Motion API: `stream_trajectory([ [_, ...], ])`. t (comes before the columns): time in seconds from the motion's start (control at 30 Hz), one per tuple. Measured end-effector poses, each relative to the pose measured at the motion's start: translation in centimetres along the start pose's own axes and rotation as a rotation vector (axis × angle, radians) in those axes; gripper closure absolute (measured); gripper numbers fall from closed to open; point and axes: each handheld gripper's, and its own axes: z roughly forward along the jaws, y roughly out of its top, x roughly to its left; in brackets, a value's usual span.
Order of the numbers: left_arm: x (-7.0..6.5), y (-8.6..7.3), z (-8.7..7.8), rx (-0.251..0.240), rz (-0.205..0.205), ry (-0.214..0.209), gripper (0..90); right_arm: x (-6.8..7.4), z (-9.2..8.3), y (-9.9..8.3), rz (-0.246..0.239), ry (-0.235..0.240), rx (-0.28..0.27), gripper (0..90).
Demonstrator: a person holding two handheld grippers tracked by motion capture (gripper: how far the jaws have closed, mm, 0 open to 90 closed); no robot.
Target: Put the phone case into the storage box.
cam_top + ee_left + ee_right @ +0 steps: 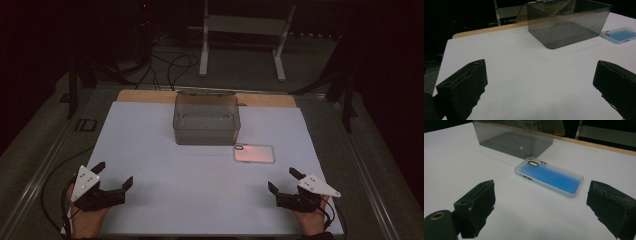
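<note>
Left tongs (114, 173) and right tongs (282, 180) spread wide and empty on the white surface (200, 185), phone case (254, 153) just ahead of the right, smoky box (206, 120) beyond.

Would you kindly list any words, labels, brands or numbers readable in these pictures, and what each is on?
No text can be read.
Phone case: no brand or label shows.
Clear box: no markings show.
Left tool and right tool: the grey plates carry dots, no letters.
</note>
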Motion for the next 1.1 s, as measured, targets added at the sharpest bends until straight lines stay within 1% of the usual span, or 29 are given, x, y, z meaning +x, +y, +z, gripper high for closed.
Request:
stream_trajectory([
  [0.07,-0.1,0.2,0.2,0.003,0.0,-0.002,0.1,0.0,0.0,0.0,0.002,0.001,-0.001,8.3],
  [0.13,-0.2,0.5,0.4,0.013,-0.005,-0.012,0.1,0.0,0.0,0.0,0.001,0.001,-0.001,8.3],
  [0.2,-0.3,0.7,0.6,0.022,-0.001,-0.014,0.0,0.0,0.0,0.0,0.0,0.002,-0.001,8.3],
  [0.4,-0.6,1.5,1.5,0.014,-0.006,-0.034,0.0,0.0,0.1,-0.1,-0.004,0.002,-0.001,8.3],
  [0.57,-1.2,2.3,2.3,0.02,0.017,-0.047,0.0,0.0,0.1,-0.1,-0.003,0.004,-0.001,8.3],
  [0.77,-1.8,3.1,3.4,0.025,0.035,-0.073,0.0,0.0,0.1,-0.1,0.001,0.009,0.0,8.3],
  [0.87,-2.1,3.4,4.0,0.027,0.036,-0.086,0.0,0.0,0.2,-0.1,0.001,0.009,0.001,8.3],
  [0.93,-2.4,3.6,4.5,0.03,0.045,-0.095,0.0,0.0,0.2,-0.1,0.001,0.011,0.001,8.3],
  [1.1,-2.8,4.0,5.4,0.049,0.051,-0.104,0.1,-0.1,0.2,-0.1,0.001,0.009,0.001,8.3],
])
